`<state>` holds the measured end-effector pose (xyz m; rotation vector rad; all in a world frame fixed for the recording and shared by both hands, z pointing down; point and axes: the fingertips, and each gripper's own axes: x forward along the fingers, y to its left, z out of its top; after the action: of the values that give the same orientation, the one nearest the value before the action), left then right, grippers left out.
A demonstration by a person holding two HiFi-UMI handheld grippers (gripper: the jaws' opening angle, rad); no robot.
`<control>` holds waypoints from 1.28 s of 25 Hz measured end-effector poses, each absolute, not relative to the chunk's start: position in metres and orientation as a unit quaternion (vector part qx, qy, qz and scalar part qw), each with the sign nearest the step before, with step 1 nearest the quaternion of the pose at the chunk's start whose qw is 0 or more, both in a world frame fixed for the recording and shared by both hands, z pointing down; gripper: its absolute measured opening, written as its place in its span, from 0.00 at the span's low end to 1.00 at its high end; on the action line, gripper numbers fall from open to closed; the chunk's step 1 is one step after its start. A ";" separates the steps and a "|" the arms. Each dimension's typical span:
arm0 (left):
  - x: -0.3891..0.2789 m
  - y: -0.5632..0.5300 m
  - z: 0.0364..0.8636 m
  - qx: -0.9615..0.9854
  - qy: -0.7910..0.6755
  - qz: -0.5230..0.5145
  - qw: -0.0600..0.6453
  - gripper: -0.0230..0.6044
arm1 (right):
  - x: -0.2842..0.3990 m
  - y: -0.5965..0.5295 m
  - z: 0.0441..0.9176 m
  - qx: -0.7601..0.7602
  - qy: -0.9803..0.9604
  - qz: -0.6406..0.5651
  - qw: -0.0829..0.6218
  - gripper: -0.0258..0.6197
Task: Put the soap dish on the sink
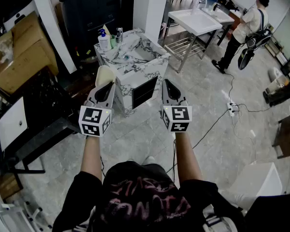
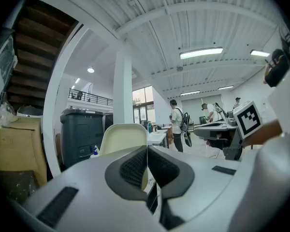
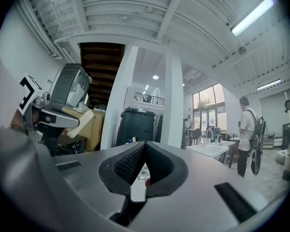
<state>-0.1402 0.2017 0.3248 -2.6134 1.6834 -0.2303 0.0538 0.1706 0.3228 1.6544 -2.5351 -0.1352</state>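
Note:
A cream soap dish (image 1: 105, 74) stands on edge in my left gripper (image 1: 106, 85), whose jaws are shut on its lower rim. In the left gripper view the soap dish (image 2: 123, 137) rises just beyond the left gripper (image 2: 146, 151). The marble sink cabinet (image 1: 153, 57) stands on the floor right ahead of both grippers, its basin facing up. My right gripper (image 1: 167, 82) is held level beside the left one, shut with nothing in it. In the right gripper view the right gripper (image 3: 144, 149) has its pads together, and the dish (image 3: 80, 123) shows at left.
A pump bottle (image 1: 104, 40) and a can (image 1: 119, 34) stand on the sink's back corner. A white column (image 1: 150, 6) and a dark bin (image 1: 89, 8) lie behind. A white basin on a metal stand (image 1: 195, 21), a person (image 1: 244, 28), floor cables (image 1: 232, 111) and cardboard boxes (image 1: 19, 52) surround.

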 end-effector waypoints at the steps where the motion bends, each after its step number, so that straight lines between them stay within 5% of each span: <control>1: -0.141 0.202 0.324 -0.838 0.540 -0.074 0.013 0.06 | 0.053 0.171 0.322 0.545 -0.835 -0.044 0.055 0.06; 32: -0.149 0.193 0.335 -0.844 0.531 -0.077 0.010 0.06 | 0.042 0.162 0.331 0.544 -0.837 -0.039 0.048 0.06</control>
<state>-0.1490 0.1927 0.3354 -2.6353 1.6566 -0.2398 0.0421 0.1621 0.3315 1.6573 -2.5522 -0.1185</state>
